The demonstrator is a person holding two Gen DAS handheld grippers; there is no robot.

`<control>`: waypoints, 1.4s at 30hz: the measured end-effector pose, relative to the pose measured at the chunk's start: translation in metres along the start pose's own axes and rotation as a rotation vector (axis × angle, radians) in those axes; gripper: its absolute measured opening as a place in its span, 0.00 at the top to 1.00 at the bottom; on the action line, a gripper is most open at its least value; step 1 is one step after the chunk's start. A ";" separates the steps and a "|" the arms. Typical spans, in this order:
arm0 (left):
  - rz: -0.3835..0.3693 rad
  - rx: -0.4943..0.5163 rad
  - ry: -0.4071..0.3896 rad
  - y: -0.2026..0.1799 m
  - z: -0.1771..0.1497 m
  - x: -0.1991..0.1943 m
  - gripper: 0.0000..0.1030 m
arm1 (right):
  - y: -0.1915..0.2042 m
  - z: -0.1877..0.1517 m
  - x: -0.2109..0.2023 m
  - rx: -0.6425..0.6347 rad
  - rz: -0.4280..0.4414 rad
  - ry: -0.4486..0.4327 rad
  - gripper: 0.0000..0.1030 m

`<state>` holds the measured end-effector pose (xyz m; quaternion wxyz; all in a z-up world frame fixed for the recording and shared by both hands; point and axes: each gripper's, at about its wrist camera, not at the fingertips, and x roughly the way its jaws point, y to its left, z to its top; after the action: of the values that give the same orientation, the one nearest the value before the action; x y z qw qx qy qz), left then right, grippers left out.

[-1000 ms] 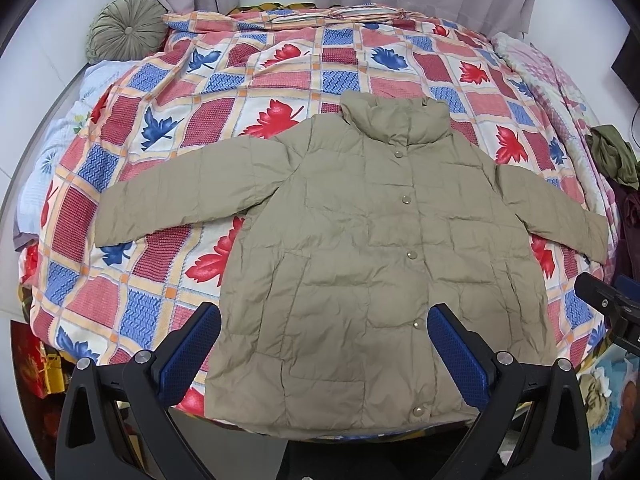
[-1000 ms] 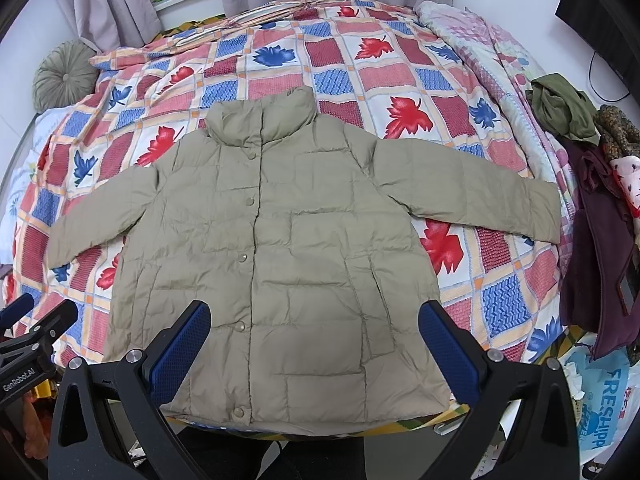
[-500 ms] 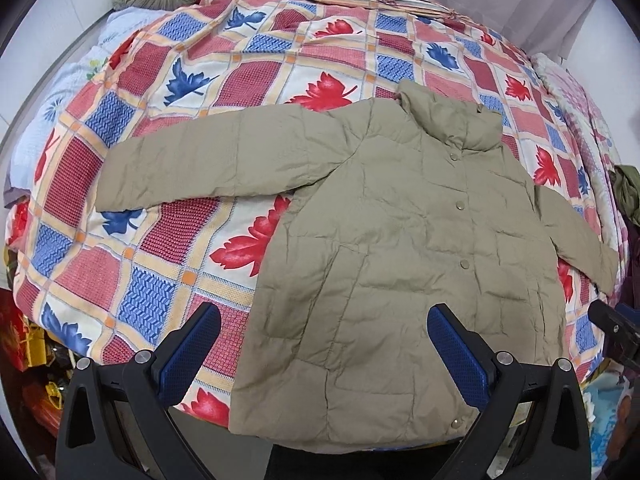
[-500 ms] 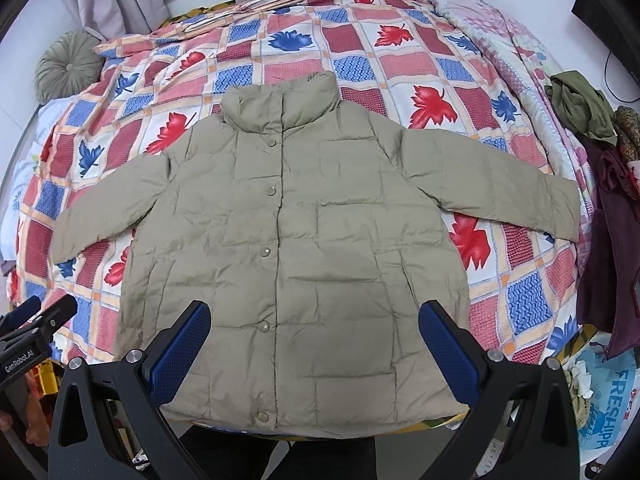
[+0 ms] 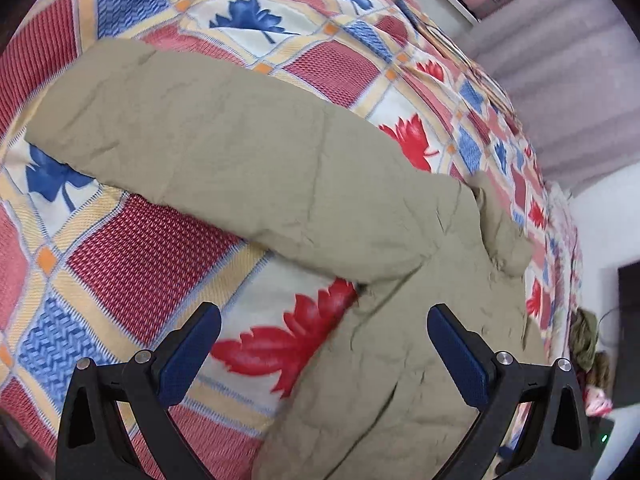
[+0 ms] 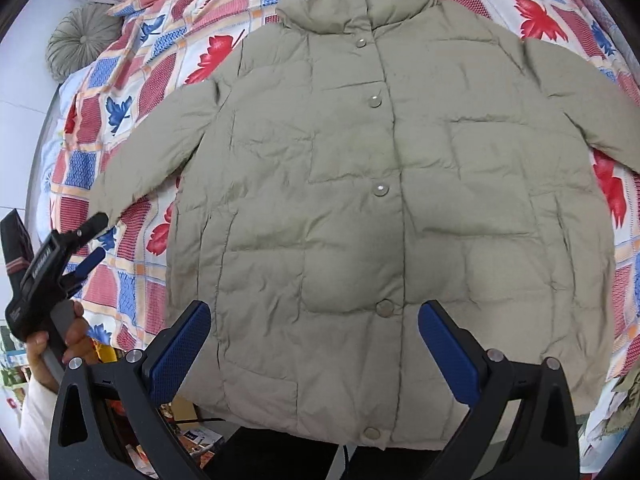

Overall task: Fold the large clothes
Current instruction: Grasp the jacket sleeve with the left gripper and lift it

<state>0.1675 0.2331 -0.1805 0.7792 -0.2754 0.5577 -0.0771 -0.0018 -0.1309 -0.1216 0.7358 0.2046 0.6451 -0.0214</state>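
Jacket (image 6: 360, 200) flat on bed (image 6: 136, 92), buttoned, sleeves spread. Left gripper (image 5: 324, 352) over sleeve (image 5: 224, 152), jaws wide, empty. Right gripper (image 6: 314, 346) above hem, jaws wide, empty.

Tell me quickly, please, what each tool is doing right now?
Left tool: open, holding nothing, above the jacket sleeve.
Right tool: open, holding nothing.

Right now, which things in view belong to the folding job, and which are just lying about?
For the job:
- beige quilted snap-button jacket, spread flat
- left gripper, open, near the jacket's sleeve
- right gripper, open, above the hem

Lying about:
- red-and-blue leaf-patterned bedspread, underneath
- round grey-green pleated cushion
- olive garment beside the bed
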 end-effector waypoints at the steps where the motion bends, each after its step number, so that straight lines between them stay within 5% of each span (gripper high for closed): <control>1: -0.019 -0.046 -0.012 0.012 0.009 0.011 0.00 | 0.004 0.000 0.009 -0.016 0.000 -0.002 0.00; 6: -0.045 -0.151 -0.065 0.046 0.045 0.046 0.02 | 0.012 0.007 0.045 -0.067 -0.009 0.003 0.00; 10: 0.007 -0.178 -0.109 0.070 0.075 0.055 0.18 | 0.015 0.018 0.060 -0.070 0.008 -0.013 0.00; 12: 0.028 -0.196 -0.138 0.082 0.088 0.051 0.39 | 0.019 0.024 0.063 -0.071 0.018 -0.029 0.00; 14: 0.039 -0.204 -0.144 0.092 0.103 0.050 0.85 | 0.022 0.032 0.064 -0.074 0.027 -0.053 0.00; 15: 0.036 -0.202 -0.146 0.095 0.108 0.048 0.92 | 0.025 0.037 0.065 -0.076 0.031 -0.064 0.00; 20: 0.144 -0.019 -0.219 0.060 0.117 0.021 0.94 | 0.039 0.067 0.069 -0.067 0.057 -0.131 0.01; 21: 0.162 0.036 -0.245 0.045 0.115 0.011 0.94 | 0.043 0.074 0.070 -0.064 0.069 -0.149 0.10; 24: 0.172 0.178 -0.322 0.002 0.107 -0.019 0.94 | 0.060 0.098 0.079 -0.065 0.108 -0.170 0.73; 25: 0.167 0.226 -0.344 -0.014 0.103 -0.028 0.94 | 0.066 0.106 0.084 -0.055 0.146 -0.176 0.77; 30: 0.113 0.445 -0.408 -0.090 0.079 -0.057 0.94 | 0.105 0.135 0.111 -0.057 0.290 -0.216 0.79; 33: 0.038 0.549 -0.381 -0.140 0.061 -0.054 0.94 | 0.116 0.144 0.146 0.001 0.400 -0.136 0.79; 37: -0.024 0.658 -0.328 -0.202 0.028 -0.023 0.94 | 0.119 0.139 0.182 0.064 0.447 -0.056 0.79; 42: -0.094 0.743 -0.252 -0.275 -0.022 0.029 0.94 | 0.084 0.122 0.151 0.077 0.474 -0.053 0.79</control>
<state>0.2099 -0.0169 -0.0678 0.8839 -0.0069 0.3784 -0.2749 0.1628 -0.0587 -0.2331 0.7287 0.3777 0.5581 0.1218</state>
